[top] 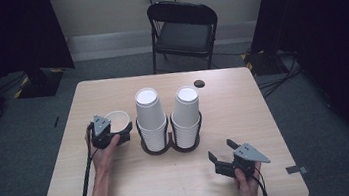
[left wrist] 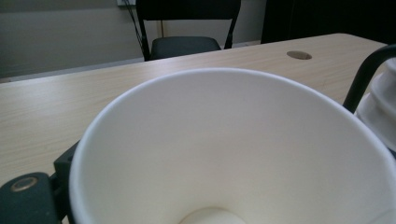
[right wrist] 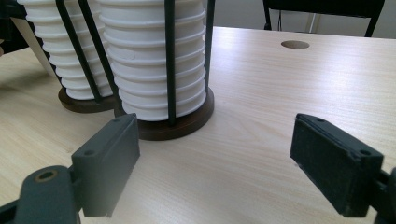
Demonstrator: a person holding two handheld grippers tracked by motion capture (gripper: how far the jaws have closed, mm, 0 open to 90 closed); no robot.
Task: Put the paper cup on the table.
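**Single cup held at left of holder; right gripper idle**

Left gripper sits at the left of the desk, its fingers clenched on one loose paper cup. The cup is mouth-up, just beside the left stack of cups; whether it touches the desk or is slightly lifted cannot be told. In the left gripper view the cup's open mouth faces the camera, with one finger showing at its lower left edge.

Two cup stacks stand inverted in a twin black wire holder mid-desk; the right stack is next to the left one. Each sits on a dark round base.

Right gripper hovers near the front right of the desk, fingers released and wide apart, nothing between them, pointed toward the holder and well apart from it.

Risks, judged from this position:
- Cup wall is thin; too hard a squeeze would likely crease or ovalise the rim, so it would nest badly.
- The held cup is close to the left stack; a sideways swing could knock the holder's wire upright or shift the base.
- Grip looks to be on the rim side only, so the cup may pivot or slip if moved quickly.
- The holder is unbraced; with the right gripper away, any push could slide it.
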